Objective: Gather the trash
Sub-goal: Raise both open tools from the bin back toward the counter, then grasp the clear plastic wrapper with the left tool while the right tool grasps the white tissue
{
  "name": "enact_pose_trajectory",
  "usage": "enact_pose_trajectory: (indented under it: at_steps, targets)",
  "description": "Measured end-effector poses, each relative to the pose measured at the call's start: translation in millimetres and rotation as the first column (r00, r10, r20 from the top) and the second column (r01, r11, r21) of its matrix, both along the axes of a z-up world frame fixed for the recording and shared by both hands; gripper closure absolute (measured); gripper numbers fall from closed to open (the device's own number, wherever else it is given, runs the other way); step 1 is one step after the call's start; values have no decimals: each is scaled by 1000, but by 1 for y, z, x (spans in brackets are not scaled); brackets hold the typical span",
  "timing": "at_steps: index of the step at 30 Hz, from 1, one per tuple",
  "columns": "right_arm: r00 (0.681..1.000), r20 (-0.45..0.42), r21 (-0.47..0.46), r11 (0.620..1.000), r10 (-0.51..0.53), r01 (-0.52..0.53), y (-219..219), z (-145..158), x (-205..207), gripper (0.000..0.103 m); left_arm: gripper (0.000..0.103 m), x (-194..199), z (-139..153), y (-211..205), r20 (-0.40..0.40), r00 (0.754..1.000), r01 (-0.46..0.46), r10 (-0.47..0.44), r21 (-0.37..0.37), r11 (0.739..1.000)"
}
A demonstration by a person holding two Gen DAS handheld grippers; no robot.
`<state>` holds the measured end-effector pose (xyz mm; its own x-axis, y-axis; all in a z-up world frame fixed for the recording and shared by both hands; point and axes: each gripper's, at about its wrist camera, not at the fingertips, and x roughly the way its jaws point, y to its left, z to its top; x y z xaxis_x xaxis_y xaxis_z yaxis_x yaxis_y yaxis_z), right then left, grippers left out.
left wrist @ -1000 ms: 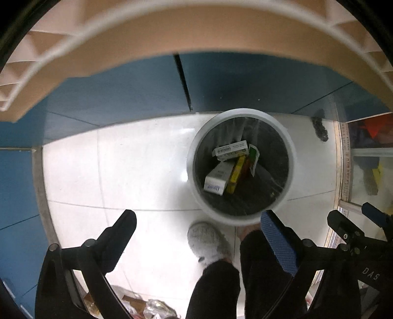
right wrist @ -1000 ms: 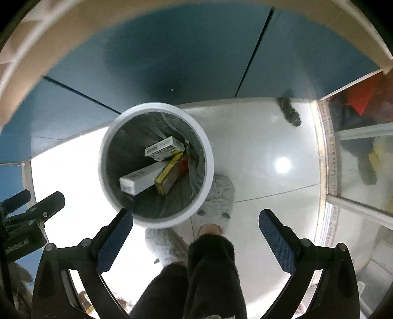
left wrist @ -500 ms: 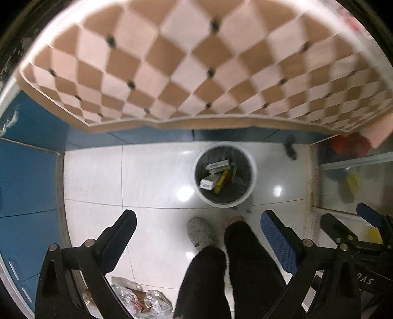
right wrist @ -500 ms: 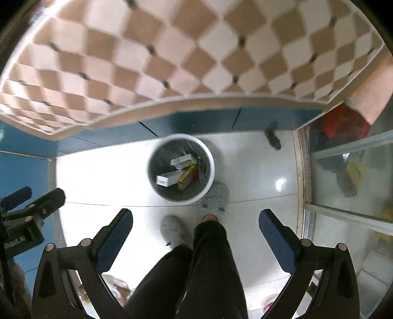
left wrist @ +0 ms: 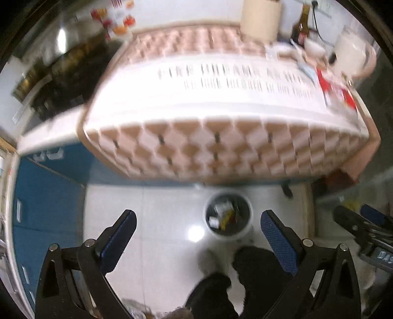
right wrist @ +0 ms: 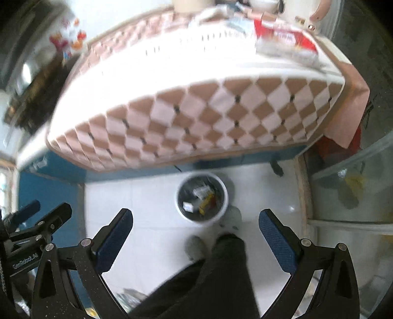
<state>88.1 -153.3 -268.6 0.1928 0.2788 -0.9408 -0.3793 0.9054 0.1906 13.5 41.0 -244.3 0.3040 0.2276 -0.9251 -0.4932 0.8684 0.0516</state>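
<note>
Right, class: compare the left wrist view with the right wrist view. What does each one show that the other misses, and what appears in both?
Only the left wrist view shows a dark bottle and a tall beige cylinder at the table's far edge, plus the right gripper at its right side.

Only the right wrist view shows the left gripper at its left side.

Both show the white trash bin holding small boxes, the checkered tablecloth, the white floor and the person's dark trouser legs. Both grippers are open and empty.

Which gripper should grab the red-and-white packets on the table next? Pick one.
Right, probably. Both the left gripper and right gripper are open and empty, but the red-and-white packets lie at the table's right end, larger in the right wrist view.
</note>
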Motion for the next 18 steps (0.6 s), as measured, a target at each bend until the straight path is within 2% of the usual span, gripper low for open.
enact_pose_trajectory:
  at_steps: [4, 6, 7, 9, 11, 12, 18]
  targets:
    - [998, 19, 92, 994, -57, 55, -2, 31, 45, 0, 0, 60, 34, 10, 66, 998, -26, 19, 95, 995]
    - [995, 34, 136, 987, -92, 86, -6, 48, 86, 0, 0, 86, 44, 18, 82, 996, -44, 36, 108, 993]
    - [994, 41, 143, 985, -101, 95, -5, 53, 100, 0, 0, 112, 48, 24, 89, 995, -64, 53, 121, 991]
    - [990, 44, 167, 978, -133, 124, -5, 60, 153, 0, 0, 145, 49, 35, 79, 993, -93, 84, 127, 987]
    - [987, 35, 170, 974, -157, 148, -1, 60, 197, 0, 0, 190, 41, 50, 50, 991, -126, 121, 108, 986]
    - [984, 22, 182, 968, -177, 170, 2, 58, 235, 0, 0, 211, 36, 60, 31, 990, -140, 138, 91, 986]
    - [976, -21, 203, 955, -215, 214, 45, 26, 396, 0, 0, 338, -12, 126, -58, 967, -254, 250, -77, 964]
